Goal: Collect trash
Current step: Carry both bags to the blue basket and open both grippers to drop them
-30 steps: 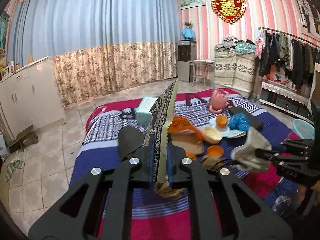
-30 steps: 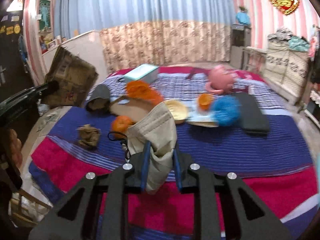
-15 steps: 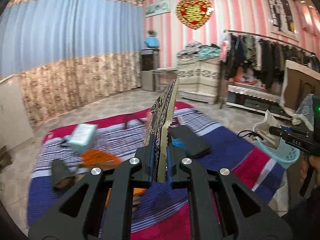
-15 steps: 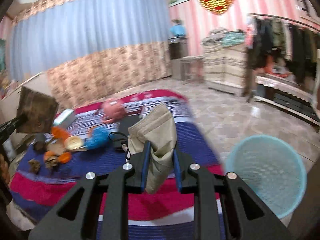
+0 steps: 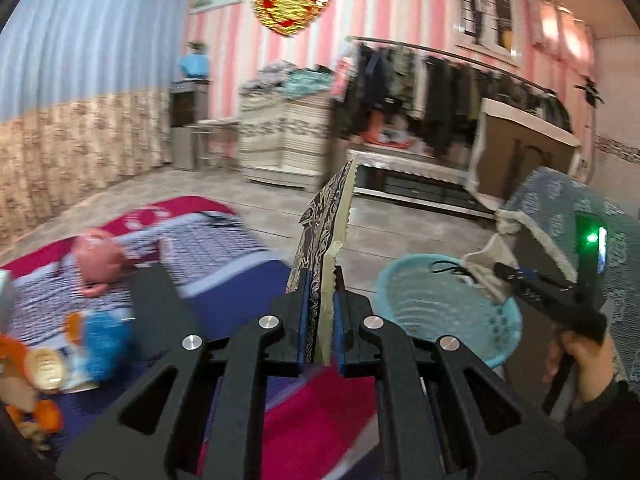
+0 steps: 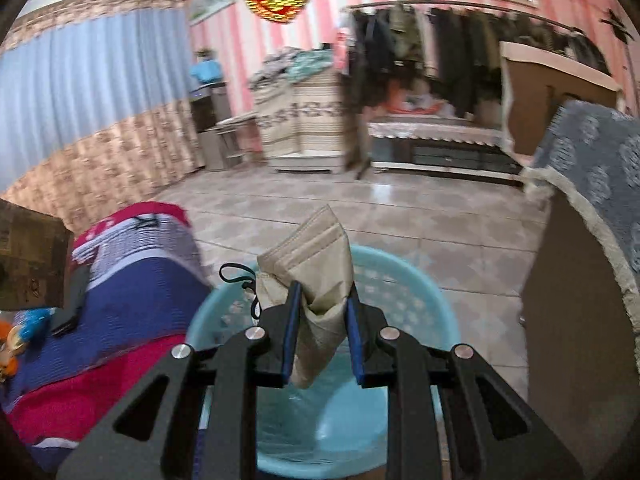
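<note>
My left gripper point(image 5: 321, 300) is shut on a flat patterned wrapper point(image 5: 326, 232) that stands upright between its fingers, above the bed's edge. My right gripper point(image 6: 322, 308) is shut on a beige face mask point(image 6: 316, 268) with a black ear loop, held over the light blue trash basket point(image 6: 404, 280). In the left wrist view the basket point(image 5: 424, 312) stands on the floor to the right of the bed, with the right gripper point(image 5: 490, 280) and mask over its rim. The wrapper also shows at the left edge of the right wrist view point(image 6: 28, 260).
The bed point(image 5: 224, 248) with a striped red and blue cover carries a pink pot point(image 5: 98, 260), a black case point(image 5: 160, 312), a blue wad point(image 5: 104, 340) and orange scraps point(image 5: 44, 416). A brown cabinet with a grey cloth point(image 6: 572, 280) stands right of the basket. Tiled floor lies beyond.
Both grippers have swung right from over the bed toward the basket. The right gripper now holds the mask right over the basket; its jaws stand slightly wider.
</note>
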